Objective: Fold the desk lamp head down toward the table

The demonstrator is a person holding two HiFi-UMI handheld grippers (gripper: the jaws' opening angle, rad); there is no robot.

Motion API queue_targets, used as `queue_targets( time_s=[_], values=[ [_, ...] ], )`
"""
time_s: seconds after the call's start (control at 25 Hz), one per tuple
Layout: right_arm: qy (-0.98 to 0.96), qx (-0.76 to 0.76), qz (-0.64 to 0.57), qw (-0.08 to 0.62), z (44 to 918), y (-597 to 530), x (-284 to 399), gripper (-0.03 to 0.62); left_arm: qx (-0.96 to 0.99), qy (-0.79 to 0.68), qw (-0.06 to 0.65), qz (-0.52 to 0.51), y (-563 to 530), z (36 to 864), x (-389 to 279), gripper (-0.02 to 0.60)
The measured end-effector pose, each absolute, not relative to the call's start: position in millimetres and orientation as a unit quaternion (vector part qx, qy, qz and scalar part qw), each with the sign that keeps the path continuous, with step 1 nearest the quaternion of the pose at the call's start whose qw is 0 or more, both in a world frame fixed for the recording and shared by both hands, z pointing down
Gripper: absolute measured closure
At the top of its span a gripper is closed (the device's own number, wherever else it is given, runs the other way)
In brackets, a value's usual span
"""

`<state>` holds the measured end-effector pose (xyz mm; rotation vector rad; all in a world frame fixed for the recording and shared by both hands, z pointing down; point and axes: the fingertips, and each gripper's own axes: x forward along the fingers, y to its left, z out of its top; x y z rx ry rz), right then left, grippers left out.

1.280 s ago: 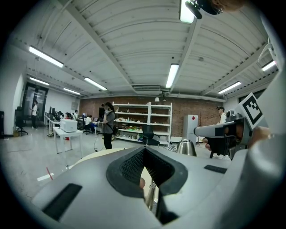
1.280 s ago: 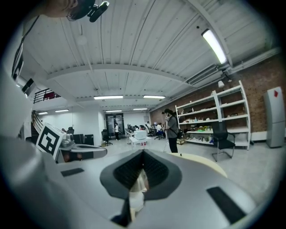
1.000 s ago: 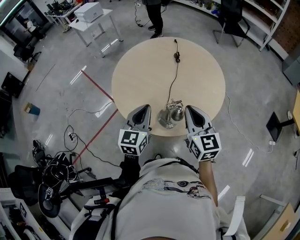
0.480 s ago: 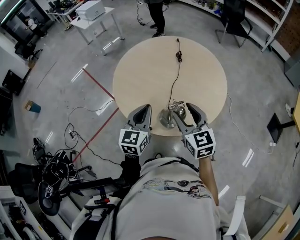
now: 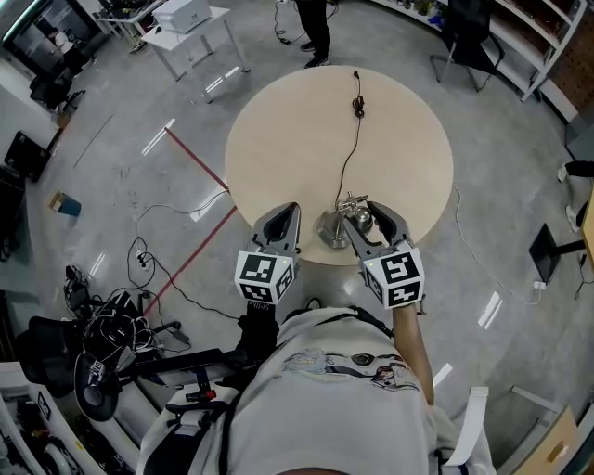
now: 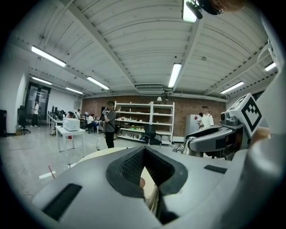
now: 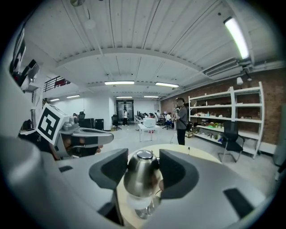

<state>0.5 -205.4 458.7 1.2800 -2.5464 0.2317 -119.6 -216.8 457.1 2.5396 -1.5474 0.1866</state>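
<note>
A chrome desk lamp stands near the front edge of the round beige table (image 5: pixel 297 130), its base (image 5: pixel 327 232) toward the left and its head (image 5: pixel 360 220) just right of that. My right gripper (image 5: pixel 365 215) reaches in around the lamp head. In the right gripper view the head (image 7: pixel 139 179) sits between the jaws of my right gripper (image 7: pixel 143 166), which are opening, with the pads close beside it but not pressing. My left gripper (image 5: pixel 281 223) hovers left of the lamp base, jaws shut and holding nothing (image 6: pixel 144 161).
The lamp's black cord (image 5: pixel 348 148) runs across the table to its far edge. A person (image 5: pixel 311 28) stands beyond the table, with a white side table (image 5: pixel 186 28) and a chair (image 5: pixel 464 37) nearby. Cables and red floor tape (image 5: pixel 200 172) lie at the left.
My right gripper was shut and off to the right of the lamp; it has opened wide and moved left and down so the lamp head sits between its jaws. The left gripper stayed put.
</note>
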Motion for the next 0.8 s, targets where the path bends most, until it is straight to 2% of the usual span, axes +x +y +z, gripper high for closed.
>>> queue_targets(
  time_s=[0.8],
  values=[
    [-0.874,0.453,0.087,0.152,474,-183,10,0.372,0.856,-0.504,0.092,0.066,-209,466,-107,0.580]
  ],
)
